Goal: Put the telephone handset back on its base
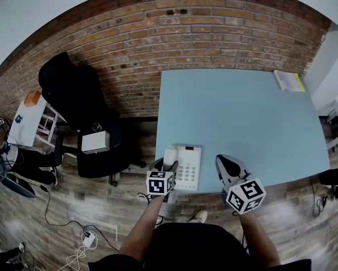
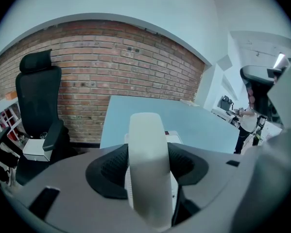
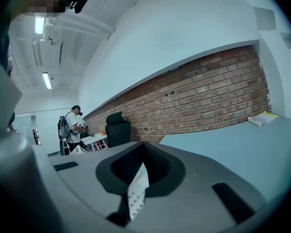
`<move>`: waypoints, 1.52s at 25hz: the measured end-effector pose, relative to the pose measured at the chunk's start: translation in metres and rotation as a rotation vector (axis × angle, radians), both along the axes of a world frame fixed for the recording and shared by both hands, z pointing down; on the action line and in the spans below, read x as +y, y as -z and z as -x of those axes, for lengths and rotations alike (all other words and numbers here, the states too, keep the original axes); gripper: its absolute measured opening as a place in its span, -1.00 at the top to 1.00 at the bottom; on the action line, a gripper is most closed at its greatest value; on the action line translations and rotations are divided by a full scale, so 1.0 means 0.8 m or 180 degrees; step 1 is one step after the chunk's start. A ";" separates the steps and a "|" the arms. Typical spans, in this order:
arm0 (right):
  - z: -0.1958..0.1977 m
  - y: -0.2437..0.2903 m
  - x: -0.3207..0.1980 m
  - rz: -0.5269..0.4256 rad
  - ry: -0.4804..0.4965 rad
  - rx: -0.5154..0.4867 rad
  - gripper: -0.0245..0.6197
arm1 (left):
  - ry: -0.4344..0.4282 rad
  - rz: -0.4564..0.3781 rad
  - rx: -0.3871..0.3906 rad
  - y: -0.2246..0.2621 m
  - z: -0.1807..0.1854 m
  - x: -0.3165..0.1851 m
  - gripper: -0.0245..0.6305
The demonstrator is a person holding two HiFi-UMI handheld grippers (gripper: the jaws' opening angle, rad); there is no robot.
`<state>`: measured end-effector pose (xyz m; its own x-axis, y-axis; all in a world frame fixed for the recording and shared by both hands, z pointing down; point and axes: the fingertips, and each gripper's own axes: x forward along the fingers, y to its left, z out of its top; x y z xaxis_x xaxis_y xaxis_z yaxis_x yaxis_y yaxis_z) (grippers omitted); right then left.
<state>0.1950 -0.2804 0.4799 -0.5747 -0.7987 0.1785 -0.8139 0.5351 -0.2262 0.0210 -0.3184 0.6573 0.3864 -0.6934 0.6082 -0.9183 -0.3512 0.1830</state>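
A white telephone base (image 1: 187, 168) with a keypad sits at the near edge of the light blue table (image 1: 242, 112). The white handset (image 1: 170, 156) lies along the base's left side, and my left gripper (image 1: 167, 168) is shut on it. In the left gripper view the handset (image 2: 146, 144) stands between the dark pads (image 2: 111, 171), with the base (image 2: 175, 138) just behind. I cannot tell whether the handset rests in its cradle. My right gripper (image 1: 225, 166) hovers right of the base, shut and holding nothing. A strip of keypad (image 3: 137, 192) shows through its narrow slit.
A black office chair (image 1: 78, 103) stands left of the table with a white box (image 1: 95, 142) on its seat. A yellow booklet (image 1: 289, 81) lies at the table's far right corner. A brick wall (image 1: 174, 33) runs behind. Cables (image 1: 81, 244) trail on the wooden floor.
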 end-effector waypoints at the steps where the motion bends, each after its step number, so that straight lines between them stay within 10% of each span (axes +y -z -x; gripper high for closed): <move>1: 0.000 0.000 0.000 0.0001 -0.0005 0.0000 0.88 | 0.0023 0.0014 0.0000 -0.002 0.001 -0.002 0.17; 38: -0.009 -0.012 0.003 0.0083 -0.0018 0.0088 0.89 | 0.0211 0.0367 -0.0149 -0.056 -0.001 -0.035 0.17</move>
